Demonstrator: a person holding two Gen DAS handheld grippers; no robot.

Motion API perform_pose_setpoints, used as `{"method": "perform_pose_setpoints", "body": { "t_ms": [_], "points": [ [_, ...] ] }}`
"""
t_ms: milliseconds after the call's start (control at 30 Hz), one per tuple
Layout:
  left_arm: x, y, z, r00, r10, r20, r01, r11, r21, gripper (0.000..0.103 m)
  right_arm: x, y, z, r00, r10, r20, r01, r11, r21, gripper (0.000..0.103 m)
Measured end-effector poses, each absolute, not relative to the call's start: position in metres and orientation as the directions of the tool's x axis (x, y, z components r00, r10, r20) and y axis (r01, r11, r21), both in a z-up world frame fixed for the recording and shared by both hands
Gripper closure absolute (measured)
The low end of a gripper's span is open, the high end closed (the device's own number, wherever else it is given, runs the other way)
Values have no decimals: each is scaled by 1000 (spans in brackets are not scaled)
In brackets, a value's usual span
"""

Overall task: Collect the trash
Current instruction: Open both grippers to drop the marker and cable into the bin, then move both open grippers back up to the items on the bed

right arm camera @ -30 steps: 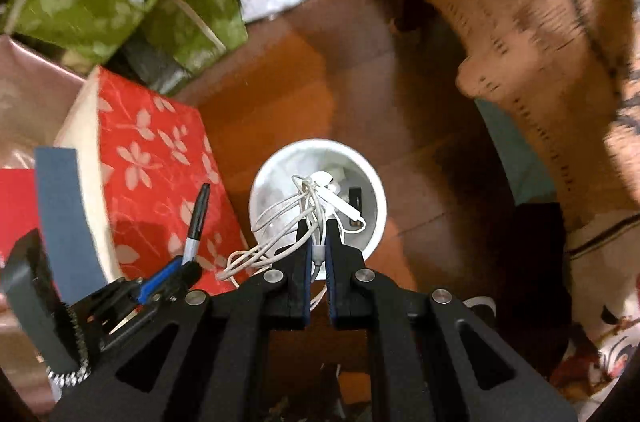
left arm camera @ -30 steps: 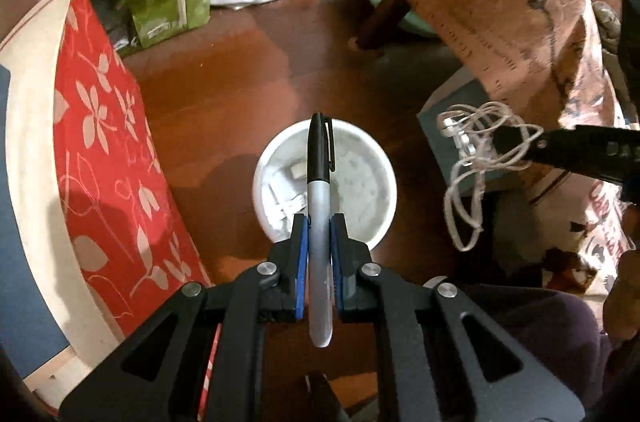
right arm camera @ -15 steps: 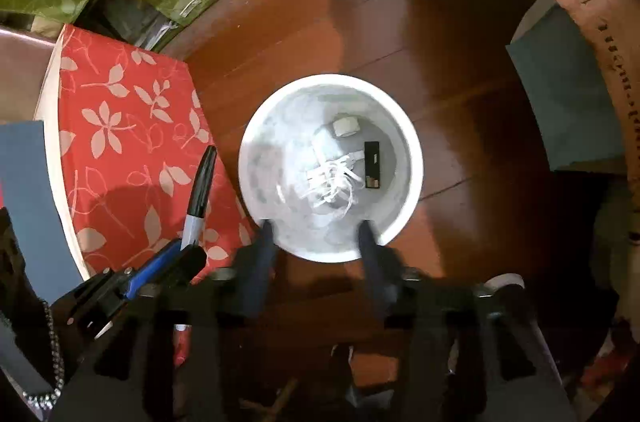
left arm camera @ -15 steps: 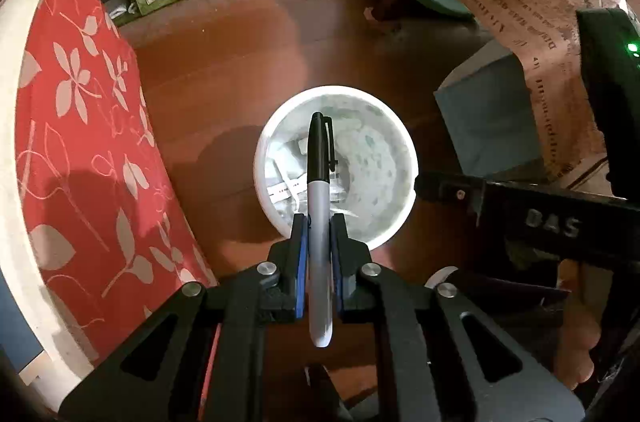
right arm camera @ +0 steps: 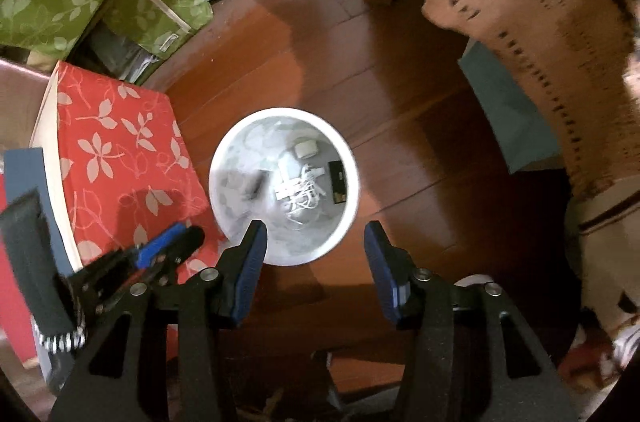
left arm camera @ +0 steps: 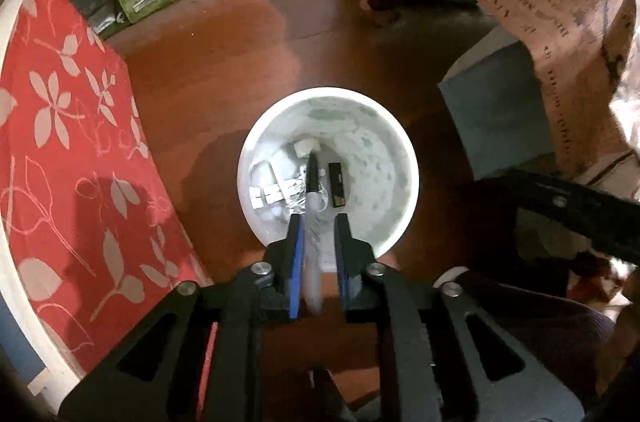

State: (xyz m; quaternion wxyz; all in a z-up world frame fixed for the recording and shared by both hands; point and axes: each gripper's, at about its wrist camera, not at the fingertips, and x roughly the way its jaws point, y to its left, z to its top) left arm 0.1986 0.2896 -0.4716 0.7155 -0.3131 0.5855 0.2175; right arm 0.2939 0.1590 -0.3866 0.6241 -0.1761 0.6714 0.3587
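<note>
- Dropped lower over the white bin (left arm camera: 404, 158) since a second ago, cable (right arm camera: 302, 196) now inside.
- Left gripper (left arm camera: 318, 226) opening, blurred marker (left arm camera: 311, 222) between jaws.
- Right gripper (right arm camera: 314, 242) apart, empty.
- Reddish wood floor (left arm camera: 240, 34), red floral box (left arm camera: 68, 142) alongside.

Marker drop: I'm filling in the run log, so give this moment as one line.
phase: release | left gripper: jaws opening, marker slipping between them | right gripper: open, empty | bin: holds white cable
</note>
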Motion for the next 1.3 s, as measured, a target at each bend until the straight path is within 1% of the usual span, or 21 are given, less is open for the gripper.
{"method": "perform_pose_setpoints", "body": {
  "t_ms": [200, 300, 367, 500, 733, 800, 867, 900, 1100, 1133, 1233, 1300],
  "points": [
    [206, 278, -448, 230, -5, -973, -637, 755, -154, 80, 291, 146, -360, -101, 248, -963, -729, 641, 242, 56],
    [208, 268, -421, 261, 42, -965, -593, 795, -126, 78, 290, 140, -342, -61, 272, -960, -752, 619, 224, 56],
    [209, 261, -402, 288, 65, -956, -572, 812, -117, 72, 289, 135, -327, -29, 295, -955, -763, 611, 212, 56],
    [212, 248, -363, 352, 101, -930, -540, 834, -114, 71, 292, 121, -298, 23, 351, -936, -765, 608, 209, 56],
    [227, 219, -298, 455, 123, -882, -479, 868, -127, 70, 298, 82, -235, 163, 452, -877, -756, 628, 183, 56],
    [232, 210, -280, 481, 130, -867, -459, 880, -123, 68, 301, 70, -220, 198, 473, -859, -749, 638, 178, 56],
    [238, 200, -263, 505, 144, -851, -443, 889, -113, 60, 306, 52, -202, 244, 492, -836, -734, 657, 172, 56],
    [242, 195, -255, 519, 146, -842, -434, 894, -113, 59, 307, 46, -196, 263, 498, -826, -729, 664, 169, 56],
    [270, 156, -217, 577, 131, -806, -348, 932, -98, 57, 325, -5, -158, 378, 515, -769, -682, 717, 145, 56],
    [275, 148, -212, 583, 128, -803, -334, 938, -94, 56, 329, -15, -154, 394, 514, -762, -670, 728, 145, 56],
    [293, 128, -196, 604, 118, -788, -281, 957, -72, 50, 343, -47, -143, 449, 495, -744, -625, 769, 135, 52],
    [306, 111, -185, 621, 108, -777, -244, 968, -60, 49, 354, -69, -138, 483, 478, -734, -594, 794, 127, 48]
  ]
}}
